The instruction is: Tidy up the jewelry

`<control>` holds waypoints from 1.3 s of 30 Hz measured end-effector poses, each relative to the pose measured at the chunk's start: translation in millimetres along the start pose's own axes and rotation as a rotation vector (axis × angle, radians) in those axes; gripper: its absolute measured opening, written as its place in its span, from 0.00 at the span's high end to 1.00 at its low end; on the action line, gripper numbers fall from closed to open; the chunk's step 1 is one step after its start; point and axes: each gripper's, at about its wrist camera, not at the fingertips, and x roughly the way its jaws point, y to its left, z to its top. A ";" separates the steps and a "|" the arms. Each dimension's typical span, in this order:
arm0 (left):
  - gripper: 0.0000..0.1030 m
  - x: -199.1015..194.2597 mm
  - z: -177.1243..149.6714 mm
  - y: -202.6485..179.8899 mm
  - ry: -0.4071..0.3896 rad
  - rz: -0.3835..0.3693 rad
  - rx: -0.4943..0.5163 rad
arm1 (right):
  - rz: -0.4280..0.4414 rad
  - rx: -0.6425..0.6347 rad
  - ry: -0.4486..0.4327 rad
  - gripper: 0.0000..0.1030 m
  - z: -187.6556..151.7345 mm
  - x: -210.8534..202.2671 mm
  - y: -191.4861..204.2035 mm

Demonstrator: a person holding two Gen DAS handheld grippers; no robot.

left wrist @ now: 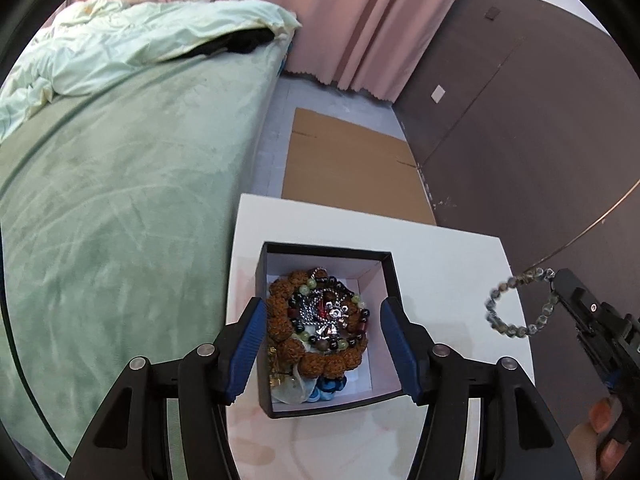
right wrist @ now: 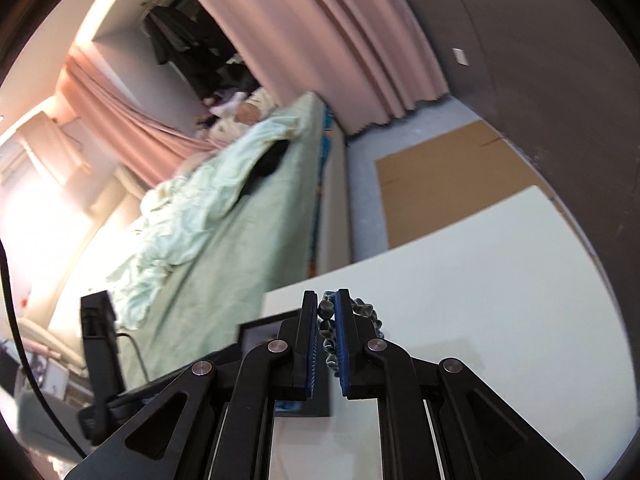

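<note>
A black box (left wrist: 390,280) with a white lining stands on the white table (left wrist: 448,248). It holds a brown bead bracelet (left wrist: 280,320), dark and green bead strings and a silver chain (left wrist: 320,316). My left gripper (left wrist: 324,340) is open, its jaws standing either side of the box, above it. My right gripper (left wrist: 554,280) is shut on a grey bead bracelet (left wrist: 504,320) and holds it in the air to the right of the box. In the right wrist view the bracelet (right wrist: 326,312) is pinched between the blue pads (right wrist: 340,320), and the box corner (right wrist: 256,326) shows lower left.
A bed with a green cover (left wrist: 120,200) lies left of the table. A flat cardboard sheet (left wrist: 352,160) lies on the floor beyond it. Pink curtains (left wrist: 360,20) hang behind, and a dark wall (left wrist: 520,140) runs along the right.
</note>
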 end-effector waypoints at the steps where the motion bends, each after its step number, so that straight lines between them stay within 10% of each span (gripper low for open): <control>1: 0.41 -2.9 0.3 0.1 -0.009 0.004 0.002 | 0.015 -0.004 -0.002 0.90 -1.1 0.6 3.2; 13: 0.41 -24.7 14.6 26.2 -0.053 -0.035 -0.075 | 0.178 0.001 0.026 0.90 -17.5 24.6 32.7; 23: 0.06 -42.2 30.9 51.9 -0.105 -0.088 -0.159 | 0.204 0.017 0.093 0.90 -31.6 63.5 44.7; 31: 0.05 -34.2 33.7 59.7 -0.081 -0.086 -0.173 | 0.173 -0.005 0.153 0.89 -34.2 83.4 51.3; 33: 0.05 -33.8 33.3 58.5 -0.079 -0.091 -0.168 | 0.146 0.006 0.195 0.82 -33.5 91.1 46.7; 35: 0.05 -33.2 32.4 56.1 -0.077 -0.092 -0.163 | 0.142 0.031 0.212 0.53 -33.1 92.3 39.2; 39: 0.05 -29.9 29.8 50.0 -0.068 -0.093 -0.152 | 0.126 0.031 0.194 0.50 -29.2 77.5 28.9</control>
